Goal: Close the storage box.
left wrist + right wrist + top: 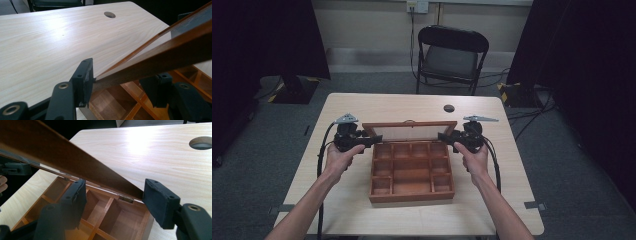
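Stood on pale wood-grain tabletop (352, 205) with round cable hole (449, 108) near far edge: wooden compartment box (412, 176), glass-paned lid (410, 131) raised at rear. Left claw (371, 140) set around lid's left end, one pad touching frame, other apart; released. Right claw (445, 137) likewise astride right end, pads clear. Beyond: black folding chair (451, 56), grey carpet, dark curtains, wall socket.

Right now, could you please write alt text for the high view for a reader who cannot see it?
A person's two hands each hold a black gripper, the left gripper and right gripper, at either side edge of the raised lid of an open wooden compartment box. The box sits on a light wooden table, with a black folding chair beyond.
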`<state>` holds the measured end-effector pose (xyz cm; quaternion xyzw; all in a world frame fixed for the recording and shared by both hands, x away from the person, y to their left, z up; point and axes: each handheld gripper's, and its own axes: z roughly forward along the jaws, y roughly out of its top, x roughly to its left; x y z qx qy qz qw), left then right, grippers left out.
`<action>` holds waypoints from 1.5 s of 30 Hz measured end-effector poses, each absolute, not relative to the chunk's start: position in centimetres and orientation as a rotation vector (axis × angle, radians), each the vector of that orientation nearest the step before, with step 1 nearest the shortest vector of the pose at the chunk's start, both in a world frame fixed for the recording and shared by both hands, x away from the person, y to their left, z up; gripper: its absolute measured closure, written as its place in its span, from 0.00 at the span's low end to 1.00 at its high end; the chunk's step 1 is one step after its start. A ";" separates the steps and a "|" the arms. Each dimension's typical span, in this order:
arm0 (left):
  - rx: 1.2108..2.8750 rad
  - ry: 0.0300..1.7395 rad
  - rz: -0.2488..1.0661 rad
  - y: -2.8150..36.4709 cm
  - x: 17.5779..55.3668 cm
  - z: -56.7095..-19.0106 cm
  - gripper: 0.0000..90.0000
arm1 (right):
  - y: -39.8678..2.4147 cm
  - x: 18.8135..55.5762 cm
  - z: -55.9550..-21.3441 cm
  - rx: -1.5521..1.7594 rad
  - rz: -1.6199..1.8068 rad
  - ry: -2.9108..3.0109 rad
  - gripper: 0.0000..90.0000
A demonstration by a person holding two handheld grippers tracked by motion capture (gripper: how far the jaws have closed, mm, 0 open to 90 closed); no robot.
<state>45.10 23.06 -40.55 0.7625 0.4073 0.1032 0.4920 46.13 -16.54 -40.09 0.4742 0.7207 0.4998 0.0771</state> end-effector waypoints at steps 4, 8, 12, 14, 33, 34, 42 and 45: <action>1.828 0.995 0.247 22.9 44.7 -40.4 0.46 | -16.5 46.0 -40.1 1.410 1.488 2.166 0.39; 1.812 0.977 0.258 22.6 44.2 -39.8 0.42 | -16.5 45.9 -40.1 1.414 1.486 2.167 0.39; 1.811 0.974 0.280 22.8 43.6 -39.6 0.41 | -16.5 45.7 -40.2 1.410 1.478 2.176 0.38; 1.790 0.969 0.279 22.9 43.5 -39.8 0.42 | -16.4 45.6 -40.2 1.412 1.477 2.177 0.38; 1.839 0.955 0.249 23.1 43.3 -40.2 0.40 | -16.4 43.1 -40.3 1.404 1.456 2.181 0.37; 1.844 0.953 0.251 23.0 43.2 -40.2 0.40 | -16.4 43.0 -40.3 1.401 1.455 2.187 0.37; 1.852 0.965 0.252 22.9 42.5 -40.4 0.35 | -16.4 43.0 -40.5 1.413 1.453 2.189 0.36; 1.871 0.956 0.242 23.1 42.1 -40.6 0.35 | -16.3 42.8 -40.5 1.410 1.449 2.195 0.33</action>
